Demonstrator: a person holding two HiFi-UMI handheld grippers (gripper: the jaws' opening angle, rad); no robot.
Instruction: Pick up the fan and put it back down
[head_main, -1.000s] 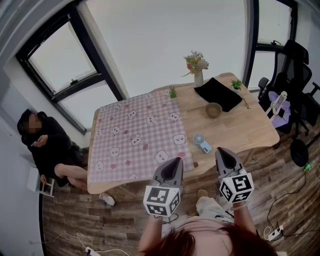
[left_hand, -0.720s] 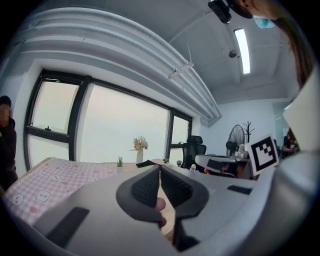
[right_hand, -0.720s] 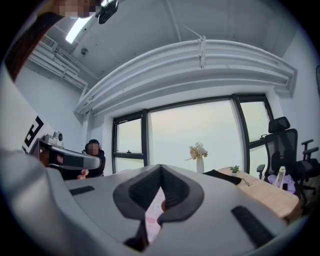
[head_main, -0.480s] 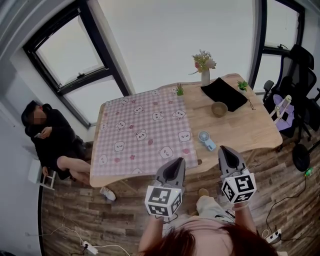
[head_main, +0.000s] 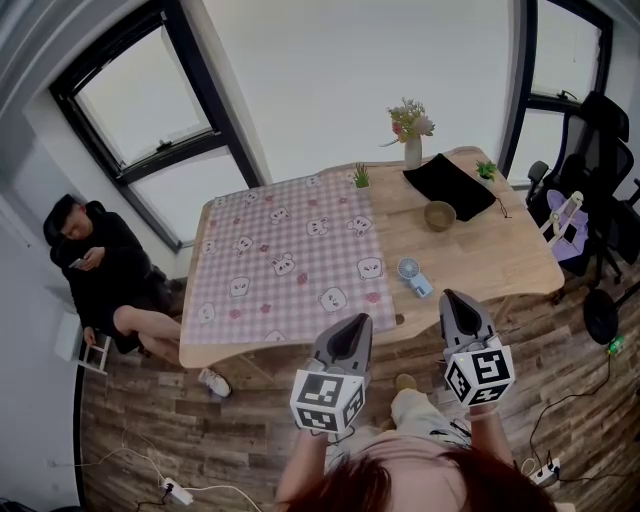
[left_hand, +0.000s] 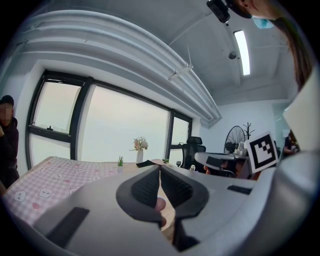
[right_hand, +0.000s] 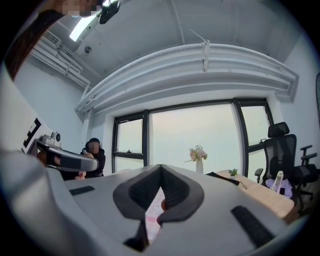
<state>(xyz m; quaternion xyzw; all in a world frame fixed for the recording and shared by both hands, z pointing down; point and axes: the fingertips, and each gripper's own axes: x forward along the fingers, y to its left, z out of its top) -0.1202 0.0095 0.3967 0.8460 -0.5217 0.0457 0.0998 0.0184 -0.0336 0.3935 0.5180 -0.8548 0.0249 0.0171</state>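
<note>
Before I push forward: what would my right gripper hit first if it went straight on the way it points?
Probably nothing close: the right gripper, shut, points across the wooden table, passing just right of the fan toward the bowl. Its height above the tabletop is unclear.

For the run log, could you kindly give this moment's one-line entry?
fan on table, untouched | left gripper shut | right gripper shut
</note>
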